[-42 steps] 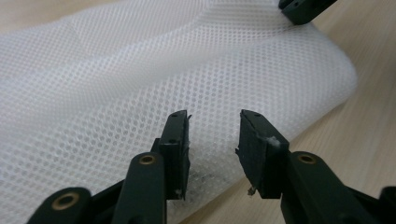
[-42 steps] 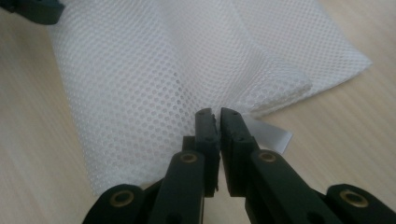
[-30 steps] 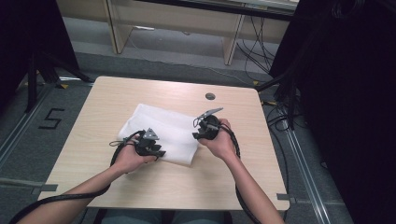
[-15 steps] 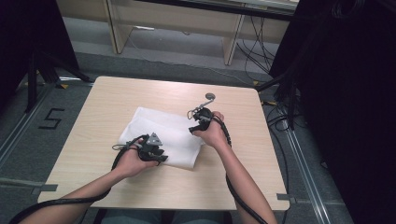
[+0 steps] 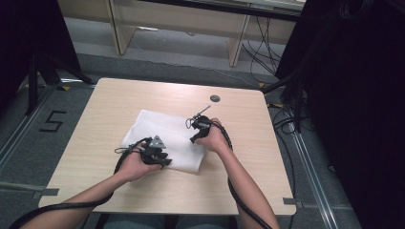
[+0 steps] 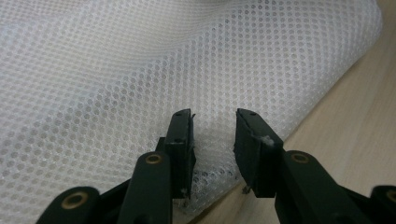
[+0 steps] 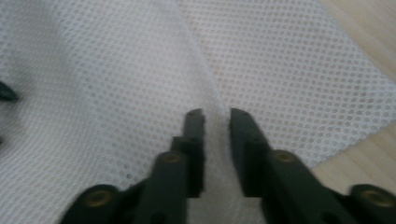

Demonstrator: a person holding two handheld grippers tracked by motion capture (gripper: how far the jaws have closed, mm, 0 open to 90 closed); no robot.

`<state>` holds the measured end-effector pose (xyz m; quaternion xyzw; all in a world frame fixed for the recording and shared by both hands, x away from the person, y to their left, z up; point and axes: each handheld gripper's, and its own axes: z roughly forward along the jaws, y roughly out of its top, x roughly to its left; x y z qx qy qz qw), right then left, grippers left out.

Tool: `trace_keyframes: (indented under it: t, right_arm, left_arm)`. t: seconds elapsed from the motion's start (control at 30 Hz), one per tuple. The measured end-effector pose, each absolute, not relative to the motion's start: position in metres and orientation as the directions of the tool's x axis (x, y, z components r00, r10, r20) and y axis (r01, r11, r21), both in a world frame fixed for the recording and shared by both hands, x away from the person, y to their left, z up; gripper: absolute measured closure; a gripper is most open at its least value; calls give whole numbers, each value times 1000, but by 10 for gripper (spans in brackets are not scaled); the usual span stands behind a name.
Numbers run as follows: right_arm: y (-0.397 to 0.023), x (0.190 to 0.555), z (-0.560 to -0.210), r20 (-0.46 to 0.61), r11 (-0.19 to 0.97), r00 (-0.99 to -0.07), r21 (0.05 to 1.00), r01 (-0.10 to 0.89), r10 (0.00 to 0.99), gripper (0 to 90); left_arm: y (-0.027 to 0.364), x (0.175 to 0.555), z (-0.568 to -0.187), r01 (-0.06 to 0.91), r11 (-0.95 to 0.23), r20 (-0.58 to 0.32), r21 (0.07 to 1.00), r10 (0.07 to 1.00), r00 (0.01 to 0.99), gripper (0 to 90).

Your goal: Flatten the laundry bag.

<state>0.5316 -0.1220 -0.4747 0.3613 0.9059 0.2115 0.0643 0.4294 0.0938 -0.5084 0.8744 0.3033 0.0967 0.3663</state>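
Note:
A white mesh cloth (image 5: 162,126) lies folded on the wooden table (image 5: 119,100). My left gripper (image 5: 165,160) sits at the cloth's near edge. In the left gripper view its jaws (image 6: 212,116) stand apart, with the cloth's edge (image 6: 140,70) lying low between them. My right gripper (image 5: 195,137) rests on the cloth's right part. In the right gripper view its jaws (image 7: 216,114) have just been closing and stand a narrow gap apart. A raised fold of the cloth (image 7: 205,79) runs into that gap.
A round cable hole (image 5: 215,98) sits near the table's far edge. Bare wood (image 5: 248,143) lies right of the cloth. Past the table are wooden furniture legs (image 5: 237,45), floor cables (image 5: 286,119) at the right and a taped "5" (image 5: 52,121) at the left.
The right hand has moved left and down onto the cloth, its grey plate dropping lower. The left hand has stayed at the cloth's near edge.

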Motion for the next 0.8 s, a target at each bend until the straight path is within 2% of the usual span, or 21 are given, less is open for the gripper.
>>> trace_keyframes:
  t: [0.1, 0.2, 0.23, 0.43, 0.53, 0.57, 0.63, 0.8]
  right_arm:
    - [-119, 529, -470, 32, 661, -747, 442, 607, 664, 893]
    - [-117, 525, -461, 35, 656, -746, 449, 607, 665, 900]
    - [-117, 524, -453, 15, 651, -750, 485, 584, 661, 900]
    - [-114, 516, -427, -8, 625, -745, 549, 555, 667, 900]
    - [-113, 513, -421, -24, 631, -753, 563, 533, 657, 900]
    - [-113, 513, -419, -59, 650, -770, 579, 492, 635, 900]
    - [-112, 511, -417, -55, 637, -761, 587, 499, 646, 900]
    - [-110, 505, -411, -61, 646, -774, 594, 479, 630, 900]
  left_arm:
    - [94, 429, -508, 450, -561, -41, 695, 594, 803, 662]
    - [94, 429, -509, 455, -548, -49, 702, 600, 798, 667]
    - [92, 428, -510, 458, -539, -47, 707, 610, 791, 672]
    - [90, 429, -507, 419, -556, -9, 718, 594, 804, 702]
    - [88, 426, -503, 437, -532, -35, 725, 606, 795, 771]
    - [88, 425, -500, 426, -542, -28, 724, 595, 803, 804]
    - [82, 419, -496, 408, -572, -23, 711, 561, 828, 852]
    - [78, 421, -502, 427, -603, -18, 674, 564, 825, 895]
